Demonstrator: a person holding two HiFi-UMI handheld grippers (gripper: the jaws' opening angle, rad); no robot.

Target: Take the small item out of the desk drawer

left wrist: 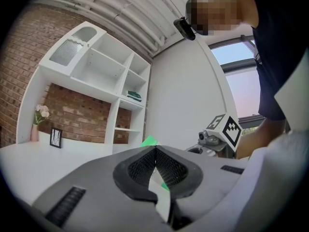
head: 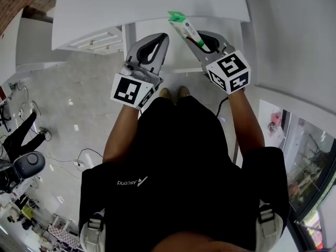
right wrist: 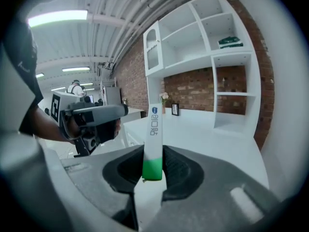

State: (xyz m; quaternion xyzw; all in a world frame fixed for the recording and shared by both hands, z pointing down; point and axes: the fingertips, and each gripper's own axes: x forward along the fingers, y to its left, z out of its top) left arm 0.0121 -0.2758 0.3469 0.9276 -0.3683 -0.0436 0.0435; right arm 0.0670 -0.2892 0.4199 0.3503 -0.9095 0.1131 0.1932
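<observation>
A white tube with a green end [head: 186, 28] sticks up from my right gripper [head: 203, 40], which is shut on its green end above the white desk [head: 105, 9]. In the right gripper view the tube [right wrist: 154, 129] stands upright between the pads of that gripper [right wrist: 153, 164]. My left gripper [head: 159, 37] hangs just to the left at the same height, shut with nothing in it. Its pads meet at the tip in the left gripper view [left wrist: 155, 152], where the tube's green end [left wrist: 149, 141] peeks out behind them. A white drawer-like part [head: 97, 41] shows under the desk's left side.
A tall white shelf unit [right wrist: 207, 42] stands against a brick wall behind the desk. A small picture frame [left wrist: 56, 138] and a vase of flowers [left wrist: 41, 115] stand on the desk. Cables lie on the grey floor [head: 79, 114]; a window [head: 304, 156] is at the right.
</observation>
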